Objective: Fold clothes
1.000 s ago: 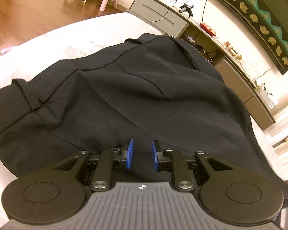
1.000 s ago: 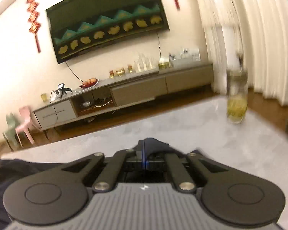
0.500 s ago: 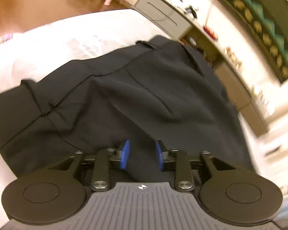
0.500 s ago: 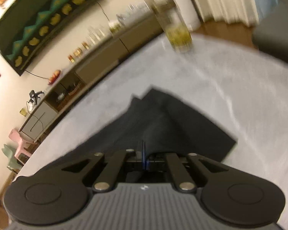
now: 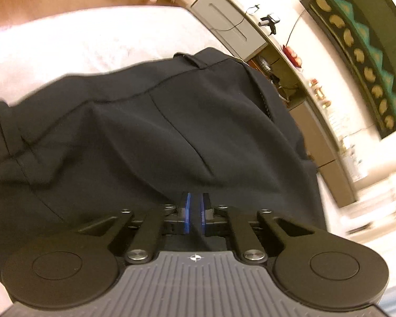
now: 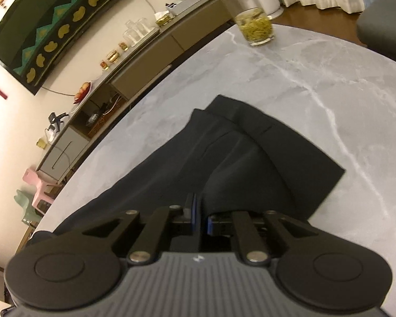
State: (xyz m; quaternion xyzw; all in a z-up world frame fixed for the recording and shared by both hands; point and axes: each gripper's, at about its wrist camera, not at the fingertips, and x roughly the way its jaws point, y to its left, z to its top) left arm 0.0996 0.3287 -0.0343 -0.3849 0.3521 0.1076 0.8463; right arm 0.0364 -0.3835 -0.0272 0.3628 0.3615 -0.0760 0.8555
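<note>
On marble table (image 6: 316, 84), glass (image 6: 256, 27) of yellow-green tea leaves.

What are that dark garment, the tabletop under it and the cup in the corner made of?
The black garment looks like smooth matte woven cloth, with stitched seams and soft creases. The tabletop looks like polished grey marble or an imitation: white veins, faint sheen. The cup seems to be clear glass; its yellow-green contents show through.
</note>
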